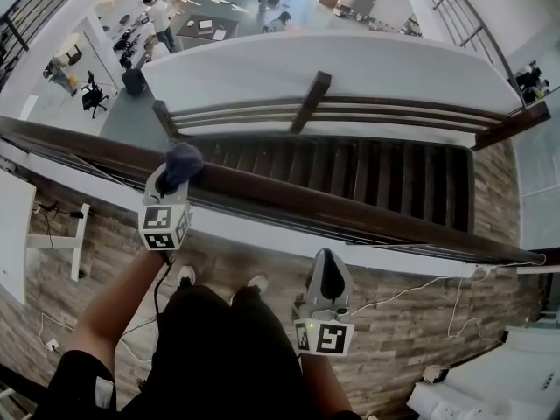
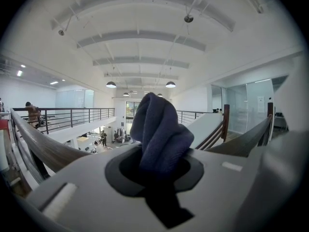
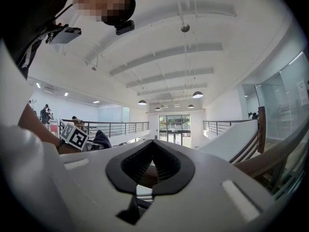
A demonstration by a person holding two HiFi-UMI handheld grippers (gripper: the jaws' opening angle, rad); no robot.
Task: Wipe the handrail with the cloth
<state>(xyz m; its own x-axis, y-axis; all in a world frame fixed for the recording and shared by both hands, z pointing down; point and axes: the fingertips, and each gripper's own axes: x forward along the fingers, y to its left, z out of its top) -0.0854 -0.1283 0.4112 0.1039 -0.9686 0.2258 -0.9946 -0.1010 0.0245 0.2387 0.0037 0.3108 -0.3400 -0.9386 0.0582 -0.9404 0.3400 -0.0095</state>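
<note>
The dark wooden handrail (image 1: 350,201) runs slantwise ahead of both pairs of fingers. The left forearm (image 1: 109,309) stretches forward and carries the left gripper (image 1: 171,189) up to the rail. Its fingers are clenched on the bunched blue cloth (image 1: 184,160), which bulges past their tips over the rail's top. The right gripper (image 1: 330,274) is held close to the body, short of the rail, its fingers closed together on nothing.

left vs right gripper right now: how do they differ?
Grip: the left gripper is shut on a bunched dark blue cloth; the right gripper has its jaws together with nothing between them.
Position: the left gripper is at the dark wooden handrail, where the cloth appears to rest; the right gripper sits short of the rail, apart from it.
Shared: both are pale grey and carry a marker cube.
</note>
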